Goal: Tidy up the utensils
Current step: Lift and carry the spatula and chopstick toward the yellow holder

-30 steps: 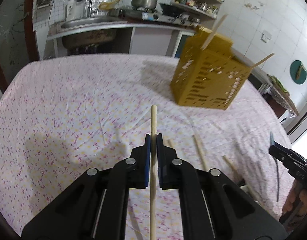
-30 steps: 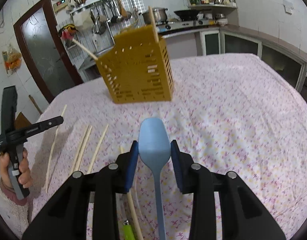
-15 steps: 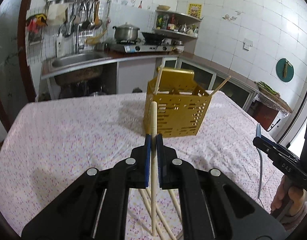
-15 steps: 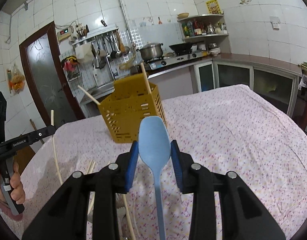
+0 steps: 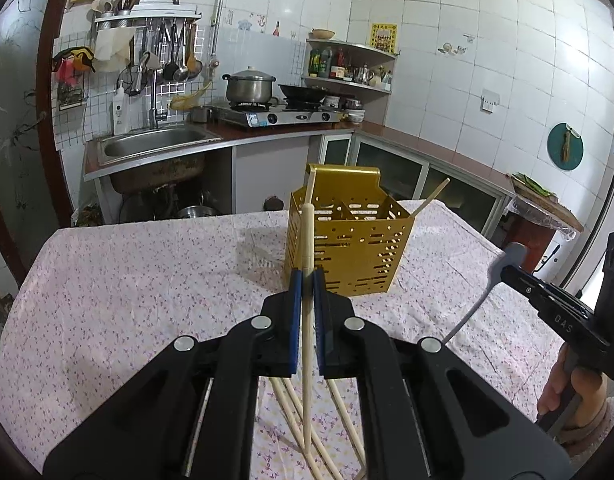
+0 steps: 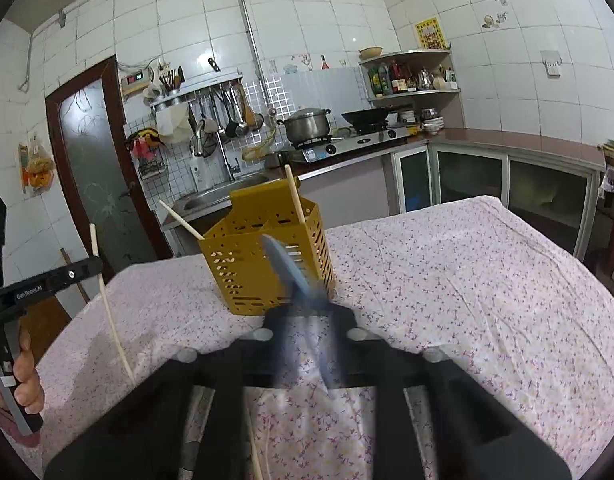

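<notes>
We are watching a kitchen tabletop [image 5: 127, 280] under a pink floral cloth. The left gripper [image 5: 305, 276] is clamping its blue jaws on a wooden chopstick [image 5: 307, 240]; the stick is standing nearly upright, its top end rising in front of the yellow utensil holder [image 5: 359, 256]. In the right wrist view the same chopstick [image 6: 107, 300] is hanging clear of the cloth.

The right gripper [image 6: 307, 312] is showing blurred. Its jaws have just been closing, and they are now pinching the blue spatula [image 6: 287, 264], whose blade is tilting up and to the left in front of the holder [image 6: 243, 276]. From the left wrist view we are seeing the spatula [image 5: 503, 264] held above the cloth, off to the holder's right.

The perforated holder is standing upright near the middle of the tabletop. Two chopsticks are already sitting in it, one [image 5: 310, 188] near its back corner, one [image 5: 431, 198] leaning out over its side. Several loose chopsticks [image 5: 291, 404] are lying on the cloth beneath the left gripper.
</notes>
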{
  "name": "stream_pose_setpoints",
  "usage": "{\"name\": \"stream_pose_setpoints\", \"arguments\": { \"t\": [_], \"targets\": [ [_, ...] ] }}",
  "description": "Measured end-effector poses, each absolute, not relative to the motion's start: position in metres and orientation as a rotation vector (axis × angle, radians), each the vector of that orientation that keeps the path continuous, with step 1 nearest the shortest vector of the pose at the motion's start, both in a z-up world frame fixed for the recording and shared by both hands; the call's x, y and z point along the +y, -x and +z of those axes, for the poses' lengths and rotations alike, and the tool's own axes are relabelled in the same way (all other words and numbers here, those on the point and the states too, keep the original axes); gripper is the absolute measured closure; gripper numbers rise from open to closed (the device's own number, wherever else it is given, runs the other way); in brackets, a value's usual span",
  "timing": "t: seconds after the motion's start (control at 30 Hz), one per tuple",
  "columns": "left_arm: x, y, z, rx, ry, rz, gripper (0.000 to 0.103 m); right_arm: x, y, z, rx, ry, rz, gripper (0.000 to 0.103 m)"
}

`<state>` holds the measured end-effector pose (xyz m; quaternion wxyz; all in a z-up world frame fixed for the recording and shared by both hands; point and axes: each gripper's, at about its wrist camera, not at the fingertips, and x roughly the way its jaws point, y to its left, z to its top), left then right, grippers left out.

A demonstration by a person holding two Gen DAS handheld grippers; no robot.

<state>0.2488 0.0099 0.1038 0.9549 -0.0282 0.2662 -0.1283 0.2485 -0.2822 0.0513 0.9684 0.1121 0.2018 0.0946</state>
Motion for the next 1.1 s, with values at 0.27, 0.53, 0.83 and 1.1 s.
{"name": "stream_pose_setpoints", "arguments": {
  "t": [0.27,0.53,0.83,1.1],
  "targets": [
    [0.011,-0.254,0.100,0.542,0.060,-0.265,0.099,-0.277,-0.258,0.050,0.428,-0.204,0.200,0.101],
    [0.013,-0.253,0.101,0.530,0.069,-0.263,0.099,-0.271,-0.253,0.057,0.403,-0.159,0.180,0.101],
    [0.013,-0.248,0.107,0.503,0.076,-0.264,0.099,-0.274,-0.249,0.069,0.375,-0.143,0.151,0.101],
    [0.012,-0.250,0.112,0.493,0.074,-0.272,0.099,-0.273,-0.249,0.077,0.365,-0.129,0.138,0.101]
  ]
}}
